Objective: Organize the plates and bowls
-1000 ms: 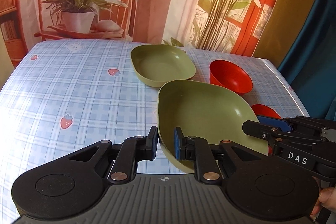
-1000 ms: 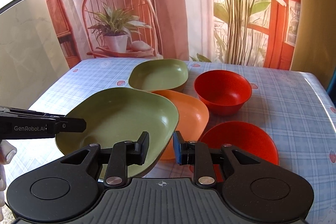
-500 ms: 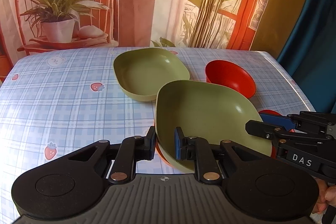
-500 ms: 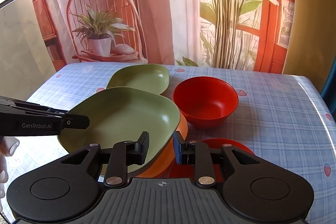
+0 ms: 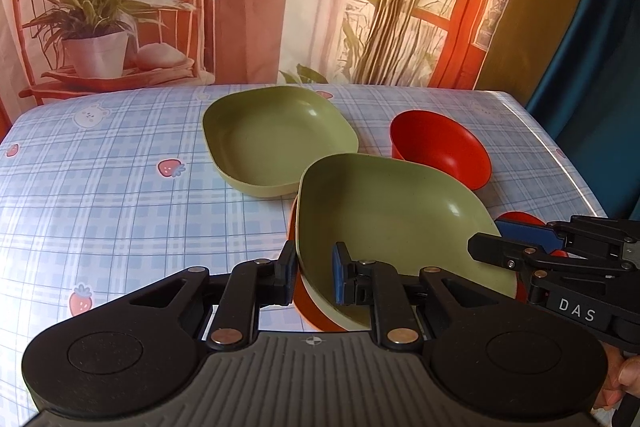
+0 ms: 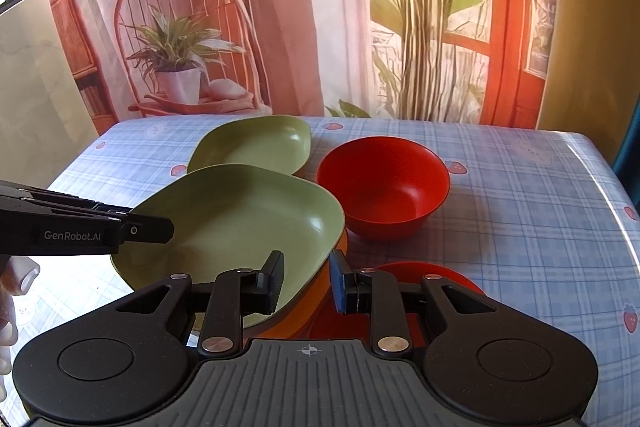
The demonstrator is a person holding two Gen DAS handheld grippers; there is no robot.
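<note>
A green plate [image 5: 392, 223] [image 6: 240, 227] sits on an orange plate [image 5: 308, 303] [image 6: 316, 303]. My left gripper [image 5: 314, 273] straddles the near left rim of this stack, one finger outside, one inside the green plate. My right gripper [image 6: 306, 281] straddles the stack's right rim the same way. Both have jaws closed to a narrow gap around the rims. A second green plate [image 5: 276, 139] [image 6: 256, 147] lies beyond. A red bowl [image 5: 440, 147] [image 6: 384, 183] stands to the right. A red plate [image 6: 432, 275] [image 5: 520, 219] lies at the near right, partly hidden.
The table has a blue checked cloth with strawberry prints [image 5: 100, 195] [image 6: 540, 207]. A printed backdrop of a chair, potted plant and window hangs behind the far edge. A blue curtain [image 5: 600, 47] hangs at the right.
The green plate, held at both rims, has moved over the orange plate and now rests nested on it. Both grippers moved with it towards the red bowl.
</note>
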